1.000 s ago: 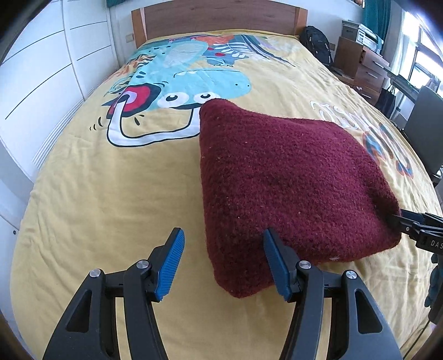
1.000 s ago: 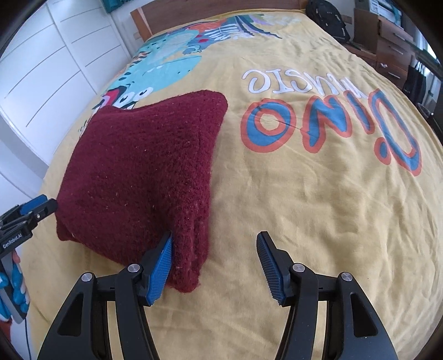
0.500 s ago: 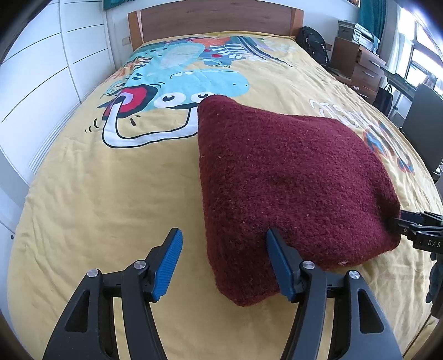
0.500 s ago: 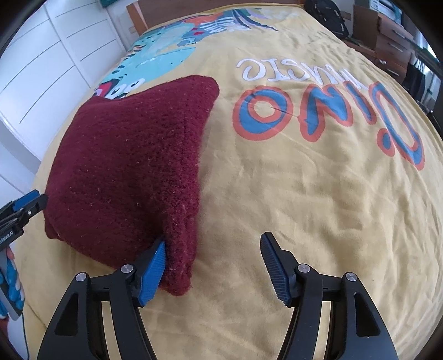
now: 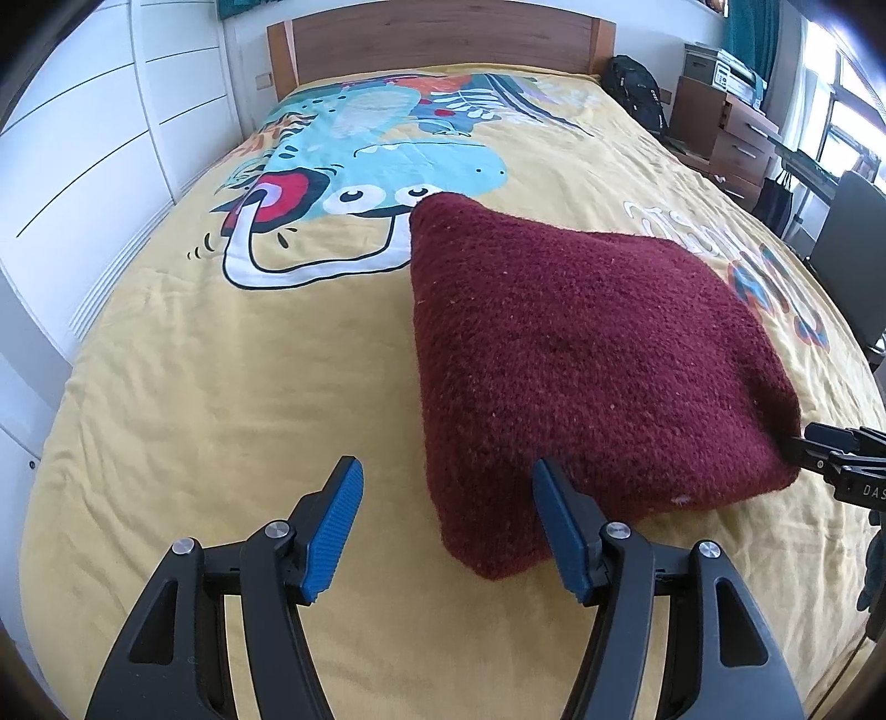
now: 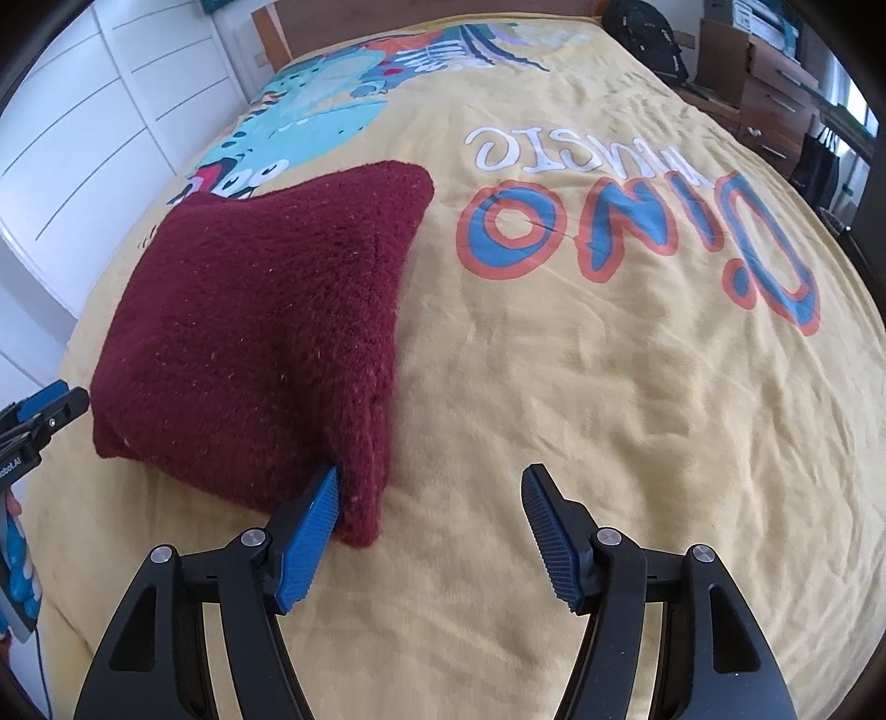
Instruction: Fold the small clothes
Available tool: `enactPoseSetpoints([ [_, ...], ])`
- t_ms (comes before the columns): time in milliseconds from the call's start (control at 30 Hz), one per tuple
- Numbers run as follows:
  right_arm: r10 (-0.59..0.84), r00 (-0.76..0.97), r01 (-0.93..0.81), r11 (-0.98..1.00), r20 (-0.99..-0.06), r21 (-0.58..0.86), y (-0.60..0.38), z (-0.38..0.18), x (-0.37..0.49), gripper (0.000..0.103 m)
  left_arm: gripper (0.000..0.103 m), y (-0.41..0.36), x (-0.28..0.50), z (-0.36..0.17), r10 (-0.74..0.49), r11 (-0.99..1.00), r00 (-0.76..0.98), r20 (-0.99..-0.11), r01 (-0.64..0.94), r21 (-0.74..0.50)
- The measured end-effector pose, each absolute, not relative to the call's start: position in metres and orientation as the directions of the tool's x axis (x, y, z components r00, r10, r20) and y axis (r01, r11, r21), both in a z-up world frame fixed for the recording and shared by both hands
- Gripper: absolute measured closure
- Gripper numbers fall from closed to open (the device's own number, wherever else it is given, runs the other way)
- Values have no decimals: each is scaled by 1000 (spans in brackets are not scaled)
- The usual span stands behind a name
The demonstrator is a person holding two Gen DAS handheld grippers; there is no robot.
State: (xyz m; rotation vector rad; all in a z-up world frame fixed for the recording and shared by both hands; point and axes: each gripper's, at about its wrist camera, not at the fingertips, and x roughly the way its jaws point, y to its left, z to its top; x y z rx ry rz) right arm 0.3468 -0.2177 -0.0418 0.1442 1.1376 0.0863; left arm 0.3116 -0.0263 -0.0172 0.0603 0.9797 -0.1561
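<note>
A dark red fleece garment (image 5: 581,343) lies folded in a thick square on the yellow bedspread (image 5: 249,387); it also shows in the right wrist view (image 6: 266,332). My left gripper (image 5: 448,531) is open, its jaws wide apart at the garment's near left corner, with the right pad (image 5: 559,531) beside the cloth. My right gripper (image 6: 432,543) is open at the garment's near right corner, its left pad (image 6: 310,543) touching the cloth edge. Each gripper's tip shows at the edge of the other's view.
The bedspread has a blue dinosaur print (image 5: 387,166) and "DINO MUSIC" lettering (image 6: 637,221). White cupboards (image 5: 83,138) stand to the left. A wooden headboard (image 5: 443,39), a black backpack (image 5: 637,88) and wooden drawers (image 5: 725,127) are at the back right.
Both grippers stay open at the garment's near corners. The views have shifted slightly; the garment lies as before.
</note>
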Motion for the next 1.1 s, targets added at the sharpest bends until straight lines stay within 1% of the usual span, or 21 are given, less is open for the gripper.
enactPoseSetpoints([
  [100, 131, 424, 10, 989, -896, 149, -218, -34, 338, 34, 38, -24, 305, -13, -102, 989, 549, -829, 147, -24],
  [233, 113, 431, 15, 991, -895, 132, -219, -24, 326, 34, 38, -18, 294, -5, -99, 991, 554, -827, 127, -34],
  [333, 109, 437, 20, 991, -893, 131, -220, -18, 314, 34, 34, -14, 284, 1, -96, 993, 558, -824, 116, -37],
  [567, 120, 470, 29, 988, -875, 151, -218, 2, 280, 34, 31, -5, 256, 13, -97, 994, 565, -820, 90, -55],
  [767, 141, 507, 35, 982, -850, 184, -211, 20, 244, 34, 24, -3, 226, 29, -80, 996, 593, -801, 76, -43],
  [900, 140, 527, 37, 982, -838, 188, -206, 29, 218, 34, 16, -3, 203, 41, -65, 997, 619, -782, 71, -27],
  [1033, 129, 550, 41, 983, -825, 181, -203, 37, 192, 34, 15, -6, 182, 51, -52, 997, 648, -760, 72, -7],
  [1100, 116, 562, 46, 984, -819, 171, -202, 41, 180, 32, 14, -7, 173, 55, -50, 997, 657, -752, 75, -1],
])
